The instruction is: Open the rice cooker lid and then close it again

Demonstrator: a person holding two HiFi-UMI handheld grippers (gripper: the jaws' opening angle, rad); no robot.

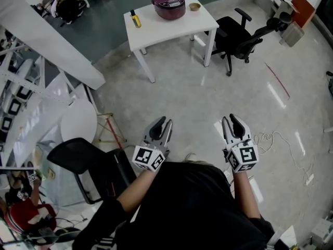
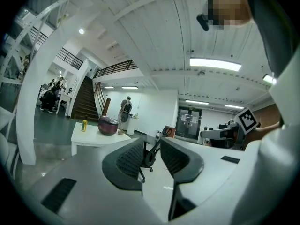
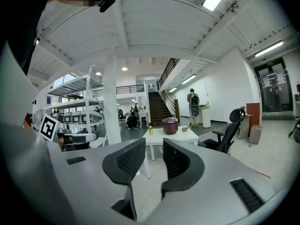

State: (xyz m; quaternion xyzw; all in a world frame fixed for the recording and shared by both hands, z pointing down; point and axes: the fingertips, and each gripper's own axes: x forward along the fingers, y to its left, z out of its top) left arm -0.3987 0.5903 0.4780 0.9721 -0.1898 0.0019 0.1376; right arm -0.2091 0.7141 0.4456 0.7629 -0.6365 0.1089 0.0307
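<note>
The left gripper (image 1: 164,122) and right gripper (image 1: 229,119), fingers slightly spread and empty, point toward the closed rice cooker (image 1: 168,4) on the table (image 1: 156,29), well beyond the fingers, apparently approaching.

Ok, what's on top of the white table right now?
On the white table are a maroon rice cooker, a yellow bottle and a small bowl. The cooker's lid is shut, so its inside is hidden; the bowl's contents are too small to tell.

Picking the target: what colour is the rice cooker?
The rice cooker is dark maroon, clearest in the head view.
</note>
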